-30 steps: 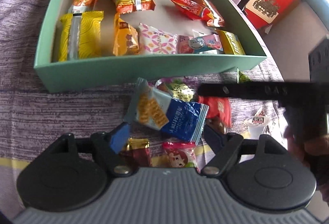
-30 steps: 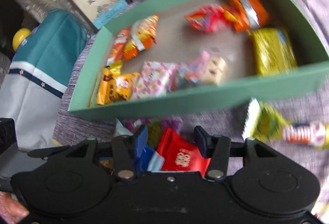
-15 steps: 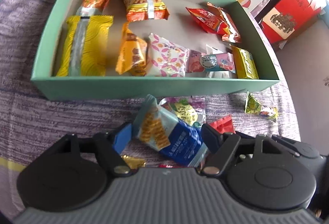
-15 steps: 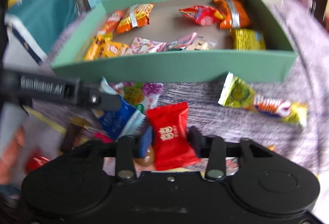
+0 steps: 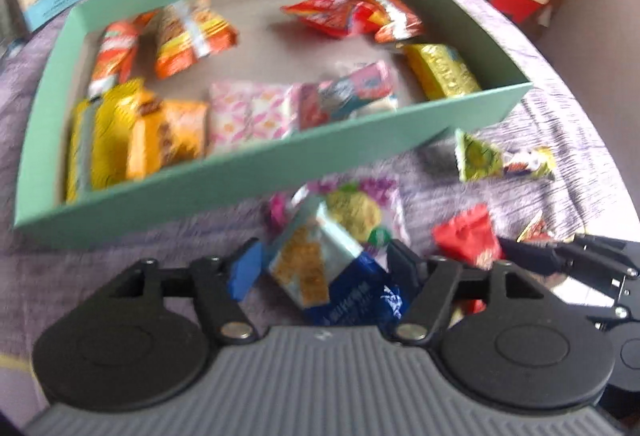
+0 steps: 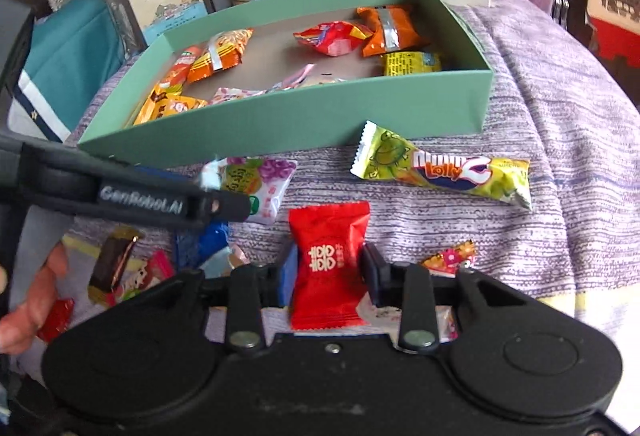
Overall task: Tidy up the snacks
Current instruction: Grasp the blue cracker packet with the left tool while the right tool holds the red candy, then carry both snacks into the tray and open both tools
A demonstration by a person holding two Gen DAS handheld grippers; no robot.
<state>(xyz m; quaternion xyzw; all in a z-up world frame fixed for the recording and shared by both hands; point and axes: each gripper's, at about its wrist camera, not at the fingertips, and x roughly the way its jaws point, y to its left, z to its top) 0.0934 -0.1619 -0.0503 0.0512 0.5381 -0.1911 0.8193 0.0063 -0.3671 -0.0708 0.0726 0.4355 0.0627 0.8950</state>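
Two hand-held grippers each grip a snack in front of a green box.

The right hand-held gripper (image 6: 330, 268) pinches a red candy packet (image 6: 329, 268); its jaws have just been closing. The left hand-held gripper (image 5: 324, 262) clamps a blue cracker packet (image 5: 320, 272). Both packets sit just before the snack-filled green box (image 6: 280, 115) on the purple-clothed bench (image 6: 540, 163).

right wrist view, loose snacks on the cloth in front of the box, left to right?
Brown-wrapped candy → grape-print packet → red packet between the right gripper jaws → green lolly packet.
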